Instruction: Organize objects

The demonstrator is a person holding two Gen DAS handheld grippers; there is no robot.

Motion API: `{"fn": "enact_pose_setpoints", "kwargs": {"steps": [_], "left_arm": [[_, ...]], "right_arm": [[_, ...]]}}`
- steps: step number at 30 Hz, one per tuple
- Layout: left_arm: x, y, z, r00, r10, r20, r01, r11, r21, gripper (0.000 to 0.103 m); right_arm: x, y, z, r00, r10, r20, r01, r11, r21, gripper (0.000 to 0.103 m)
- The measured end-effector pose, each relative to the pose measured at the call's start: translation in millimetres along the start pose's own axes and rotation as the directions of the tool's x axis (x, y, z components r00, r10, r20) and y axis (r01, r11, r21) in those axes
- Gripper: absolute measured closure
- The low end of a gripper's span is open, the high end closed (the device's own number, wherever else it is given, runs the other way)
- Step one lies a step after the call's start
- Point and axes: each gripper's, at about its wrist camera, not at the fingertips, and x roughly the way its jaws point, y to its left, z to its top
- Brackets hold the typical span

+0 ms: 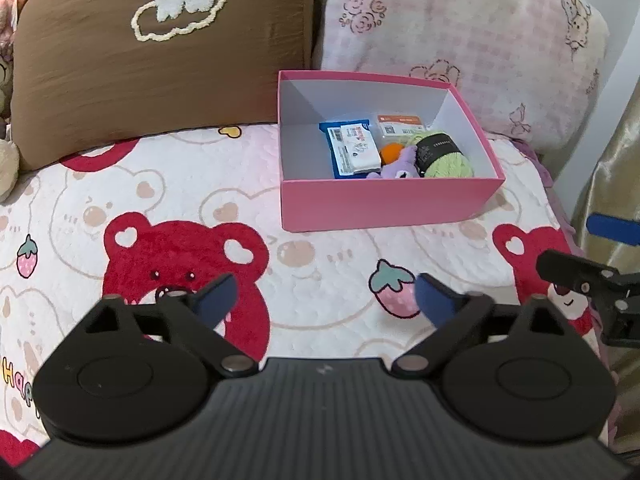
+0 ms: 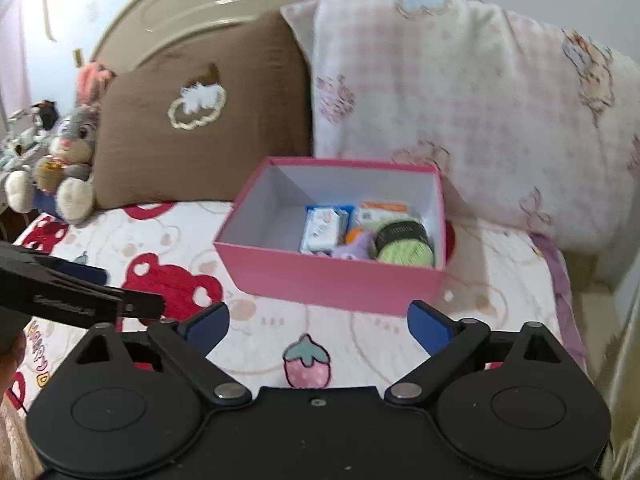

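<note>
Broadly, a bed (image 1: pixel 168 200) under a pale quilted cover printed with red bears and strawberries, filling both wrist views. Against the headboard (image 2: pixel 192 12), a brown pillow (image 1: pixel 160 76) with a stitched cloud on the left and a pink checked pillow (image 1: pixel 460 40) on the right, side by side. Off to the far left of the right wrist view, a grey plush rabbit (image 2: pixel 74 140) seated beside the brown pillow. On the cover just in front of the two pillows, an open pink box (image 1: pixel 384 204), white inside, lid off, well ahead of both pairs of fingers and touched by neither. Inside the box, crowded toward its right half: a green yarn ball (image 1: pixel 446 156) with a dark paper band at the right wall, a blue-and-white packet (image 1: pixel 352 150) left of it, an orange-topped flat packet (image 1: pixel 400 122) behind, a small purple plush toy (image 1: pixel 396 168) at the front wall and something orange (image 1: pixel 390 152) just behind that. Nearer the cameras, the left gripper (image 1: pixel 324 300) spread wide above a red bear and a strawberry print, blue-padded fingers (image 1: pixel 434 298) far apart with only bedcover between them. Likewise the right gripper (image 2: pixel 318 322), fingers (image 2: pixel 430 326) splayed wide over a strawberry print, holding nothing, the box's near wall just beyond its tips. Each gripper partly visible at the edge of the other's view.
</note>
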Motion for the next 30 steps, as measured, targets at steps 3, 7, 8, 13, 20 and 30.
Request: {"fn": "enact_pose_setpoints", "kwargs": {"steps": [3, 7, 8, 13, 20, 30], "left_arm": [[2, -1, 1, 0.999, 0.038, -0.026, -0.037, 0.999, 0.017, 0.0], [7, 2, 1, 0.997, 0.015, -0.072, -0.016, 1.0, -0.017, 0.0], [8, 3, 1, 0.997, 0.013, -0.079, -0.015, 1.0, -0.026, 0.0], [15, -1, 2, 0.994, 0.026, -0.107, -0.027, 1.0, -0.008, 0.0], [13, -1, 2, 0.991, 0.03, -0.129, -0.032, 0.999, -0.011, 0.0], [7, -4, -2, 0.987, 0.033, -0.158, -0.033, 0.999, 0.002, 0.0]], "right_arm": [[2, -3, 0, 0.999, -0.017, -0.034, 0.018, 1.0, 0.023, 0.005], [3, -5, -2, 0.998, -0.024, -0.059, 0.027, 0.999, 0.043, 0.005], [3, -5, -2, 0.998, -0.026, -0.061, 0.029, 0.999, 0.045, 0.005], [-1, -3, -1, 0.996, -0.05, -0.071, 0.053, 0.998, 0.046, 0.005], [-4, 0, -2, 0.995, -0.074, -0.063, 0.076, 0.997, 0.033, 0.005], [-5, 4, -6, 0.993, -0.081, -0.083, 0.084, 0.996, 0.034, 0.005]]}}
